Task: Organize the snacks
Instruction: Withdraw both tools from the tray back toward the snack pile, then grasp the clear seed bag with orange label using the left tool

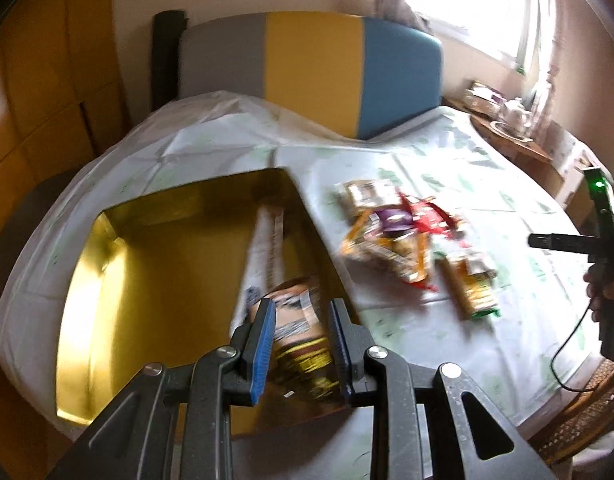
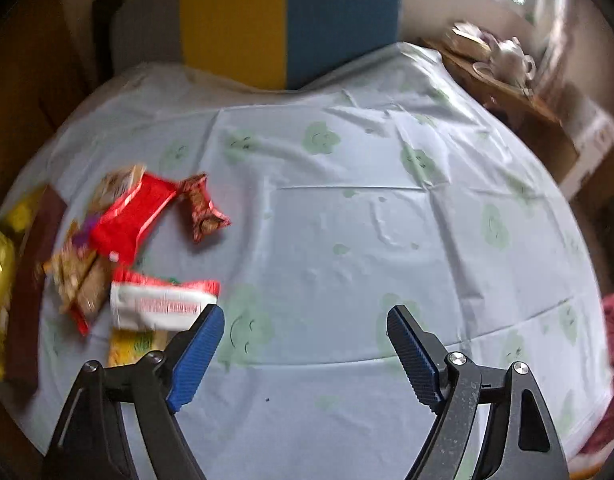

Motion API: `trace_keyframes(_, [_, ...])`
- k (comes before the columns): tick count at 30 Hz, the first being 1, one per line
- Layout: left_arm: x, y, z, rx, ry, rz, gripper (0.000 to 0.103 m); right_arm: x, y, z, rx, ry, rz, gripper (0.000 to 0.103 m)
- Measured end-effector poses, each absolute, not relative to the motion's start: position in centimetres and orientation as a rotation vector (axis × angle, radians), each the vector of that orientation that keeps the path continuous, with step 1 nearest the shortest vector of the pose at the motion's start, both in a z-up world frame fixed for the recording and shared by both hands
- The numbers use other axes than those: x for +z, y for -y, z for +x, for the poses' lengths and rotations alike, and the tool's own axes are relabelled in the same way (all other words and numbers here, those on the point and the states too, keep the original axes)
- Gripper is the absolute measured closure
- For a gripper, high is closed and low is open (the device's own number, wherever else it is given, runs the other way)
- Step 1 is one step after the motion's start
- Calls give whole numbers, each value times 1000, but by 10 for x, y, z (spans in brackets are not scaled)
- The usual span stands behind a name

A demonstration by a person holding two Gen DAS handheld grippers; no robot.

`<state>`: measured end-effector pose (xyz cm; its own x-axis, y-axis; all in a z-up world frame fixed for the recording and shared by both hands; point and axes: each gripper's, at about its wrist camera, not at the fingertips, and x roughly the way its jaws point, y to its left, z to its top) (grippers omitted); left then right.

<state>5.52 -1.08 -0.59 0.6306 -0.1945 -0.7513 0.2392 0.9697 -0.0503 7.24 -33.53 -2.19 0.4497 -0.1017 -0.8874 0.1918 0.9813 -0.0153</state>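
Daylight from a window at one o'clock is washing over a table [image 2: 347, 220] draped in a pale cloth printed with green smiley flowers. Nearest my left camera, I am holding the left gripper [image 1: 301, 344] low over the near right corner of a gold-lined box [image 1: 167, 272], angled slightly down, its blue pads clamped on a brown snack packet [image 1: 295, 336] that is standing between them and sticking up toward twelve o'clock. Beyond it, two long pale stick packs [image 1: 267, 240] are lying along the box's right side. Out at two o'clock, just beside the box, the pile of snacks [image 1: 411, 240] is resting on the cloth, blurred. At three o'clock I am seeing my right hand [image 1: 603, 284] on its handle. On the right camera, the right gripper [image 2: 303, 340] is hovering level above bare cloth, fingers spread wide apart and gripping nothing; a white-and-red packet [image 2: 159, 304] is lying just beyond its left fingertip at ten o'clock. Farther off, a grey, yellow and blue chair back [image 2: 267, 20] is standing at twelve o'clock.
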Motion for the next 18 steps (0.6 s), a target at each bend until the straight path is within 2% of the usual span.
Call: trace_keyframes(18, [-16,99,154,-413,-1084,-59,75,-7,348,69,-180,-1037,202,15])
